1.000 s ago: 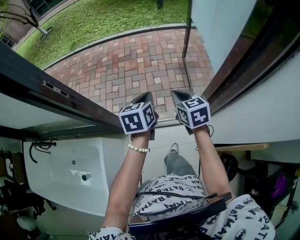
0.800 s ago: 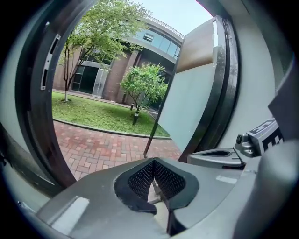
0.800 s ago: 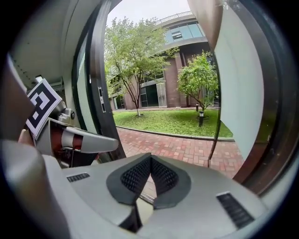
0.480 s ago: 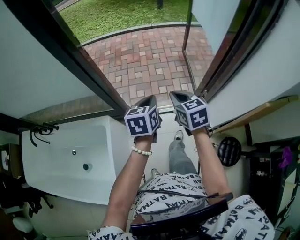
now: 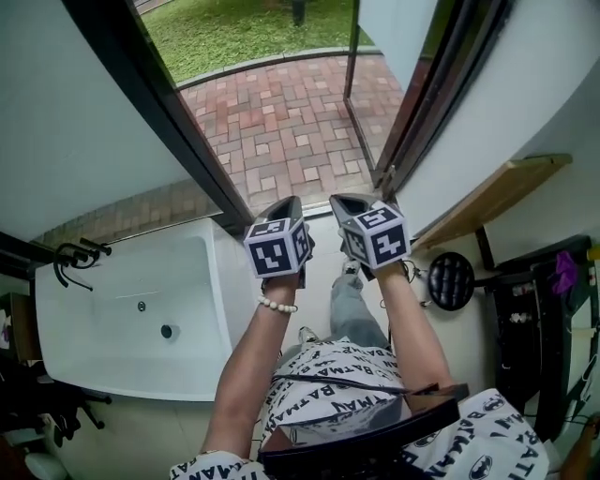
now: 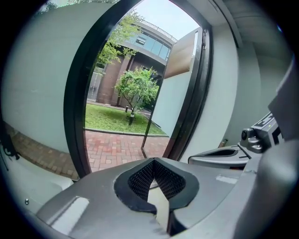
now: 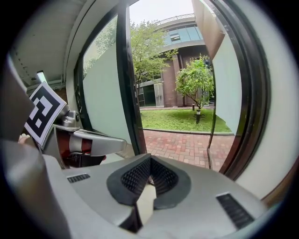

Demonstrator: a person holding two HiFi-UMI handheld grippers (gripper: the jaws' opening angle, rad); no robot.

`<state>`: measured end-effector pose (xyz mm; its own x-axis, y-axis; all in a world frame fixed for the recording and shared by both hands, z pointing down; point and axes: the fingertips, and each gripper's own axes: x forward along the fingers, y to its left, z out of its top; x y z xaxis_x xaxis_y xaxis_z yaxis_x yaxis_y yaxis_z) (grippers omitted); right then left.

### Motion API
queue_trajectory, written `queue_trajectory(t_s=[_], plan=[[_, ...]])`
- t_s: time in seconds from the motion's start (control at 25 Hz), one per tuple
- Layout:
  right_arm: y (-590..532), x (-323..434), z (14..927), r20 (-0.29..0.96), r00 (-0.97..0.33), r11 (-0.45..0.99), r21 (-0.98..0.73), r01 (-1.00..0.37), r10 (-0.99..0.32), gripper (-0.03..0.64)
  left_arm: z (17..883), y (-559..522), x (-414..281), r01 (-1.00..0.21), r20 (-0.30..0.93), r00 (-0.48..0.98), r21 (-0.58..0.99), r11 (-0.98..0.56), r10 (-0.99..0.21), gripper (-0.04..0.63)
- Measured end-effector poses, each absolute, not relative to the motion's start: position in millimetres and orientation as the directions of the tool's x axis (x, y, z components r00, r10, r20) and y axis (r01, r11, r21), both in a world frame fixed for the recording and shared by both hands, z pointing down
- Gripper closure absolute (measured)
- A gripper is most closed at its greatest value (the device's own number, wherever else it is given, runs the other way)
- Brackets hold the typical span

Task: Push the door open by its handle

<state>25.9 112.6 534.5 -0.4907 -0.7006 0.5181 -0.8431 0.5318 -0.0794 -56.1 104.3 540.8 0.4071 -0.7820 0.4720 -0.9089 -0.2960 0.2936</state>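
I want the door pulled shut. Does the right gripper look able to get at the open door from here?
Probably not without a step forward: the right gripper hangs at the threshold; the door stands swung outward over the brick paving.

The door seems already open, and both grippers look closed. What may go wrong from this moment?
1. The door stands open outward, but the left gripper and the right gripper are both shut, empty and off it. It might swing back unchecked.
2. In the head view, the sink lies just left of the left gripper, so stepping forward might bump it.
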Motion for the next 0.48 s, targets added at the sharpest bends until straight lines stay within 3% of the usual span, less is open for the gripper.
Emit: queue_trajectory(t_s=[0.48], plan=[[149,53,536,0.505,-0.466,0.504,-0.068,-0.861,-0.727,0.607,530,138,-32,-0.905,0.441,0.420,0.274,-0.326,-0.793,0.594]])
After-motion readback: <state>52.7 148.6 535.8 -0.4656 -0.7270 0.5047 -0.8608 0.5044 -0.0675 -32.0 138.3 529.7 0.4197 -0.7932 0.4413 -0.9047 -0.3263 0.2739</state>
